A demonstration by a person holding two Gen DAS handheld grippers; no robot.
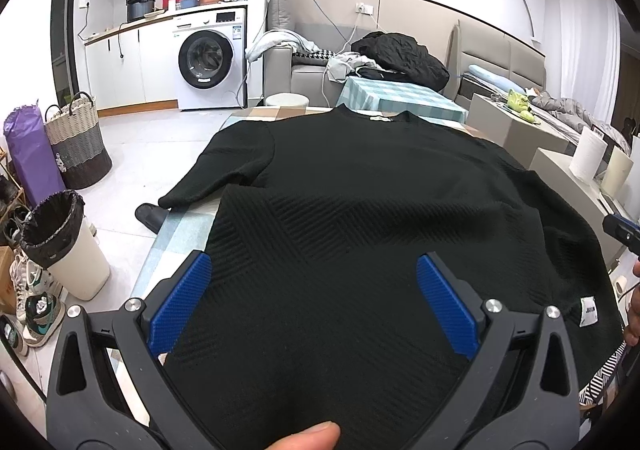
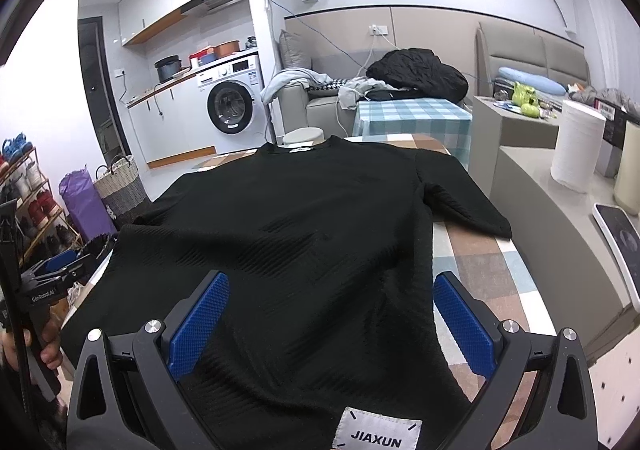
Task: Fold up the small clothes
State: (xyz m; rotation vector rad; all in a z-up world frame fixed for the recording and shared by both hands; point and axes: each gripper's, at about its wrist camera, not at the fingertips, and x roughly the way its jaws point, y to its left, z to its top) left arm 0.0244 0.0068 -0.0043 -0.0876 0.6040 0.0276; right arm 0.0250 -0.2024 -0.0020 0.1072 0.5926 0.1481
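Observation:
A black ribbed short-sleeved top (image 1: 352, 186) (image 2: 304, 206) lies flat on a checked tablecloth (image 2: 472, 262), collar at the far end. Its left sleeve (image 1: 216, 170) hangs over the table's left edge; the right sleeve (image 2: 460, 202) lies on the cloth. A white JIAXUN label (image 2: 376, 430) (image 1: 588, 310) sits near the hem. My left gripper (image 1: 312, 282) hovers open over the hem's left part, blue pads wide apart, nothing between them. My right gripper (image 2: 332, 302) is open over the hem's right part. A fingertip (image 1: 308, 438) shows at the bottom of the left wrist view.
Left of the table stand a lined white bin (image 1: 64, 246), a woven basket (image 1: 76, 146), a purple bag (image 1: 28, 146) and shoes. A second checked table (image 2: 412, 118) and sofa with a black jacket (image 2: 420, 74) lie beyond. Paper roll (image 2: 576, 146) on the right counter.

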